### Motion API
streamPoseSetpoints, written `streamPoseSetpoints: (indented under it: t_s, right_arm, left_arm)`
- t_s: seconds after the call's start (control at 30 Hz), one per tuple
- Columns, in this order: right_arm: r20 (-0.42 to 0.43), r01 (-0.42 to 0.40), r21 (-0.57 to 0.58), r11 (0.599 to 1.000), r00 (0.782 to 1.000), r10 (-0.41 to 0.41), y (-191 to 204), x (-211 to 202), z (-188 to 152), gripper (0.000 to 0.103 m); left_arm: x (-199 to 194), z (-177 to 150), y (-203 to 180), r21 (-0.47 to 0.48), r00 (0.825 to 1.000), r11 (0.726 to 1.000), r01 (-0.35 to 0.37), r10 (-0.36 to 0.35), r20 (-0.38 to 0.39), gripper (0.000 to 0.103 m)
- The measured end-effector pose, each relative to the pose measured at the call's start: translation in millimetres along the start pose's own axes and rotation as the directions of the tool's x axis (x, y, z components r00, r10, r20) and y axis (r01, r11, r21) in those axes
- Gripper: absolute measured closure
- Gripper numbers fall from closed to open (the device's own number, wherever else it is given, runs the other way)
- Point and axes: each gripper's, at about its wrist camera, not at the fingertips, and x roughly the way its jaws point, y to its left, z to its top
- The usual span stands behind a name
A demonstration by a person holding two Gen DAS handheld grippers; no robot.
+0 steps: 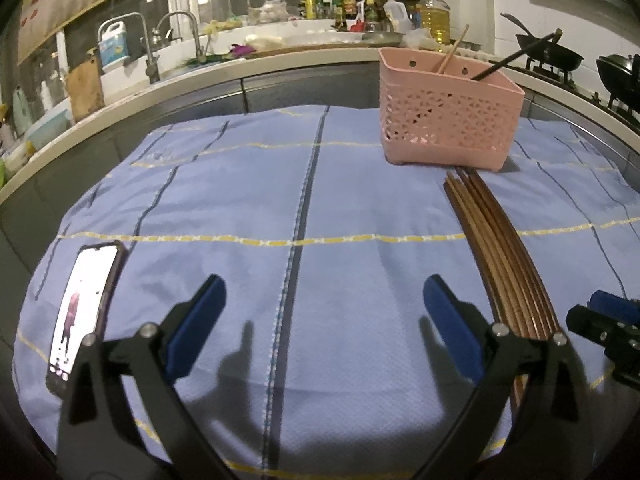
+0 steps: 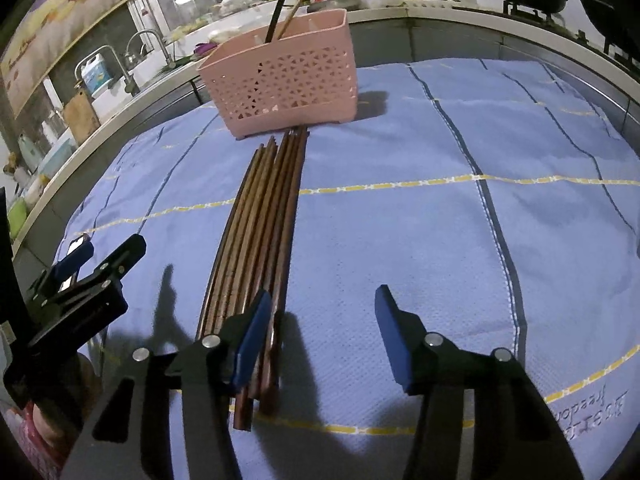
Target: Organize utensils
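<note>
A bundle of several brown wooden chopsticks (image 2: pixel 260 216) lies on the blue cloth (image 2: pixel 400 220), running from my right gripper toward a pink perforated basket (image 2: pixel 284 76). The basket holds a black utensil and a wooden stick. My right gripper (image 2: pixel 324 332) is open, its left finger just over the near ends of the chopsticks. In the left wrist view the chopsticks (image 1: pixel 500 248) lie to the right of my left gripper (image 1: pixel 324 320), which is open and empty above the cloth. The basket (image 1: pixel 448 112) stands at the far right. The right gripper (image 1: pixel 608 320) shows at the right edge.
A lit phone (image 1: pixel 80 308) lies on the cloth at the left. Behind the table runs a counter with a sink and faucets (image 1: pixel 176 36), bottles (image 1: pixel 434 16) and black woks on a stove (image 1: pixel 552 54). The left gripper (image 2: pixel 76 276) shows at the right wrist view's left edge.
</note>
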Motion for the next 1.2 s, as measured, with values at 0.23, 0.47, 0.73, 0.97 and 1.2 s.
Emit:
streamPoseSetpoints:
  t_s: [0.23,0.47,0.73,0.97,1.2]
  right_arm:
    - [0.003,0.009,0.016,1.000,1.000,-0.009,-3.0,0.1,1.1,0.049]
    - [0.000,0.001,0.028,1.000,1.000,-0.001,-4.2,0.5,1.3,0.049]
    - [0.005,-0.010,0.035,0.999,1.000,0.010,-3.7,-0.9,0.9,0.049]
    - [0.001,-0.009,0.034,0.999,1.000,0.009,-3.6,-0.5,0.6,0.049]
    - [0.000,-0.007,0.043,0.999,1.000,0.007,-4.7,0.6,0.4,0.049]
  left_arm:
    - [-0.6,0.0,-0.3,0.001,1.000,1.000,0.019,-0.019,0.004,0.008]
    - [-1.2,0.1,1.4,-0.009,0.999,0.999,0.041,-0.041,0.010,0.009]
    - [-2.4,-0.9,-0.8,-0.004,0.998,0.998,0.057,-0.057,0.019,0.011]
    - [-1.1,-0.1,-1.4,-0.006,0.998,0.998,0.062,-0.062,0.009,0.013]
    - [-0.5,0.0,-1.8,-0.005,0.998,0.998,0.064,-0.064,0.005,0.013]
